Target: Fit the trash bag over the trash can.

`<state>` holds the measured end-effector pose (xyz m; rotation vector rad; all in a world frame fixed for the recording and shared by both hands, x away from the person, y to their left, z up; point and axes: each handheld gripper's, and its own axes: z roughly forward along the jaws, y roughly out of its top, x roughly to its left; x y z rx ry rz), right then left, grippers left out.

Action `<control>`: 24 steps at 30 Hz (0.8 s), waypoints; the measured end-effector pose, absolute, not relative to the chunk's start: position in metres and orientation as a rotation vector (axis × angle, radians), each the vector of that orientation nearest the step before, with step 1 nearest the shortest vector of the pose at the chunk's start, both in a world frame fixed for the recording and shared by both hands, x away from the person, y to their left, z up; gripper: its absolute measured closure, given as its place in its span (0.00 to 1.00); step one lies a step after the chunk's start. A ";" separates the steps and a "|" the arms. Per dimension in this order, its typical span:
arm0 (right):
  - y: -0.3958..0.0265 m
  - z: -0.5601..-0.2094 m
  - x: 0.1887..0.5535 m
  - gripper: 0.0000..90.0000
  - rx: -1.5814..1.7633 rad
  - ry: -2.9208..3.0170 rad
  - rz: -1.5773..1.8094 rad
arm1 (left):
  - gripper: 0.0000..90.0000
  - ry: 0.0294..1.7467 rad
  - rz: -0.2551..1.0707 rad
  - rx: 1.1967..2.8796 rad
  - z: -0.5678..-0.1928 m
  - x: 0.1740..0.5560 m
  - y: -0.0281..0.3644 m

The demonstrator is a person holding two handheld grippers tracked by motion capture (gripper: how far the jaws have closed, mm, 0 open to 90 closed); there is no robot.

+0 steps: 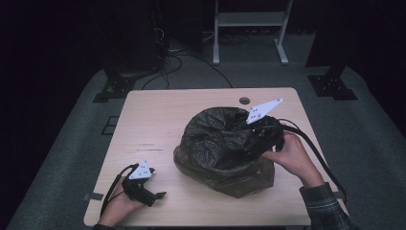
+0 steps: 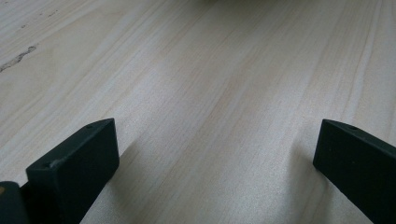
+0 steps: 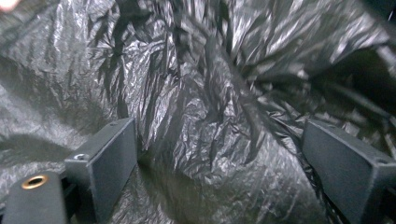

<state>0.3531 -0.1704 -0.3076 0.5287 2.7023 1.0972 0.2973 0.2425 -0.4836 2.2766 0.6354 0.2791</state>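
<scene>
Bag of thin black plastic sat crumpled mid-surface, over what seemed a brownish bin, and looked light, limp and slippery, best pinched at a gathered fold near its rim. Right gripper reached into it, fingers spread with film between but apparently unpinched. Left gripper rested on bare wood, fingers released.

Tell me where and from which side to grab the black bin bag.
Pinch the crumpled fold of the black bin bag that stands up between the open right gripper; it is thin enough to pinch. Come from the right, where that gripper is.
</scene>
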 end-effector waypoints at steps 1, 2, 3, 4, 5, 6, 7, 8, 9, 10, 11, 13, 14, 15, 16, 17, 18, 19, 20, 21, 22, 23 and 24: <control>-0.169 -0.308 0.353 0.12 0.529 2.710 1.074 | 0.00 0.635 0.279 2.277 -0.484 0.297 0.243; -0.168 -0.309 0.354 0.12 0.526 2.722 1.055 | 0.00 0.635 0.279 2.277 -0.484 0.297 0.243; -0.167 -0.310 0.354 0.12 0.528 2.733 1.037 | 0.00 0.635 0.279 2.277 -0.484 0.297 0.243; -0.167 -0.311 0.355 0.12 0.535 2.753 1.027 | 0.00 0.636 0.279 2.276 -0.484 0.297 0.242; -0.167 -0.311 0.356 0.12 0.539 2.762 1.021 | 0.00 0.635 0.279 2.277 -0.484 0.297 0.243; -0.166 -0.311 0.356 0.12 0.542 2.774 1.009 | 0.00 0.635 0.279 2.276 -0.484 0.297 0.242; -0.166 -0.312 0.357 0.12 0.539 2.793 0.994 | 0.00 0.636 0.279 2.276 -0.484 0.297 0.242; -0.165 -0.312 0.357 0.12 0.527 2.804 0.986 | 0.00 0.636 0.279 2.276 -0.484 0.297 0.242; -0.164 -0.312 0.357 0.12 0.528 2.820 0.968 | 0.00 0.636 0.279 2.276 -0.484 0.297 0.243; -0.163 -0.312 0.357 0.12 0.522 2.839 0.945 | 0.00 0.635 0.279 2.276 -0.484 0.297 0.242; -0.161 -0.312 0.358 0.12 0.520 2.857 0.917 | 0.00 0.635 0.279 2.277 -0.484 0.297 0.243; -0.158 -0.312 0.358 0.12 0.516 2.888 0.862 | 0.00 0.636 0.279 2.276 -0.484 0.297 0.242; -0.157 -0.312 0.358 0.12 0.521 2.899 0.836 | 0.00 0.636 0.279 2.276 -0.484 0.297 0.242; -0.156 -0.312 0.358 0.12 0.513 2.907 0.810 | 0.00 0.636 0.279 2.276 -0.484 0.297 0.242; -0.156 -0.312 0.358 0.12 0.510 2.916 0.790 | 0.00 0.636 0.279 2.276 -0.484 0.297 0.242; -0.154 -0.312 0.358 0.12 0.502 2.924 0.761 | 0.00 0.636 0.279 2.276 -0.484 0.297 0.242; -0.153 -0.312 0.358 0.12 0.500 2.932 0.736 | 0.00 0.636 0.279 2.276 -0.484 0.297 0.242; -0.152 -0.311 0.358 0.11 0.500 2.938 0.718 | 0.00 0.636 0.279 2.276 -0.484 0.297 0.242; -0.151 -0.311 0.358 0.11 0.500 2.945 0.699 | 0.00 0.636 0.279 2.276 -0.484 0.297 0.242; -0.151 -0.311 0.358 0.11 0.497 2.949 0.682 | 0.00 0.636 0.279 2.276 -0.484 0.297 0.242; -0.150 -0.311 0.358 0.12 0.500 2.950 0.677 | 0.00 0.636 0.279 2.276 -0.484 0.297 0.242; -0.150 -0.311 0.358 0.12 0.501 2.951 0.674 | 0.00 0.636 0.279 2.276 -0.484 0.297 0.242; -0.150 -0.311 0.358 0.12 0.500 2.953 0.669 | 0.00 0.637 0.279 2.276 -0.484 0.297 0.242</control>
